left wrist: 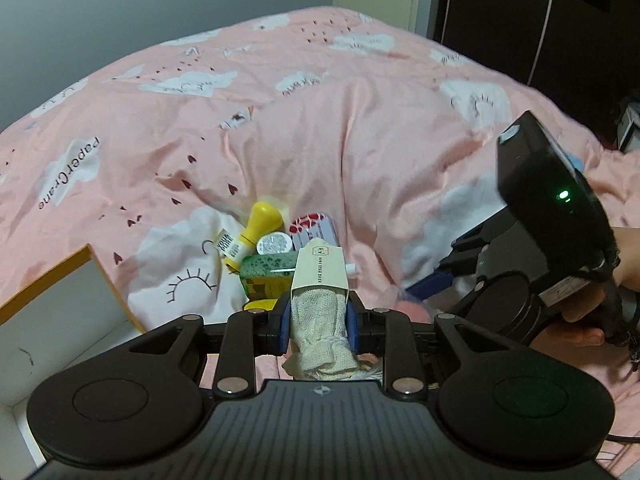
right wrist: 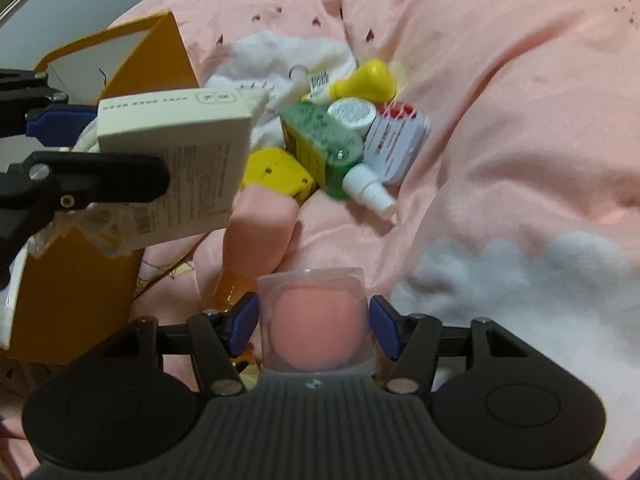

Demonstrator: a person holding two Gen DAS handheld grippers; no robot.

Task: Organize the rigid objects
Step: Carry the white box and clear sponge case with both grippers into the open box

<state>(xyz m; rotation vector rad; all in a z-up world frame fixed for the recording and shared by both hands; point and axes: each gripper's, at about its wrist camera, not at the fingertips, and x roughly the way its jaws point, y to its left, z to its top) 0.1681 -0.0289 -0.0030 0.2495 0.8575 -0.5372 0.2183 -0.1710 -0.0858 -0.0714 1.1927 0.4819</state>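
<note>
Two views, and we get different things from each. Left wrist view: left gripper (left wrist: 318,316) is clamped on a mesh pouch (left wrist: 318,320) that sticks out of a cream box (left wrist: 318,268) — blue pads press the pouch on both sides, jaws narrow. Box and pouch are lifted clear of the pink quilt (left wrist: 360,120). Beyond the box we see the pile: yellow bottle (left wrist: 256,232), white jar (left wrist: 274,245), green bottle (left wrist: 266,274), red-and-white box (left wrist: 312,228). The orange box (left wrist: 60,280), white inside, sits at lower left. The right gripper's body and a hand (left wrist: 624,256) show at the right edge only; its jaws are hidden here.

Right wrist view fills that in: right gripper (right wrist: 314,322) stands open around a clear cup (right wrist: 312,320) with a pink ball inside — small gaps on both sides, pads not touching. Only this view shows a white spray bottle (right wrist: 368,188), a yellow case (right wrist: 276,170), a pink bottle (right wrist: 260,236) with an amber cap, and the printed side of the cream box, held beside the orange box's outer wall.
</note>
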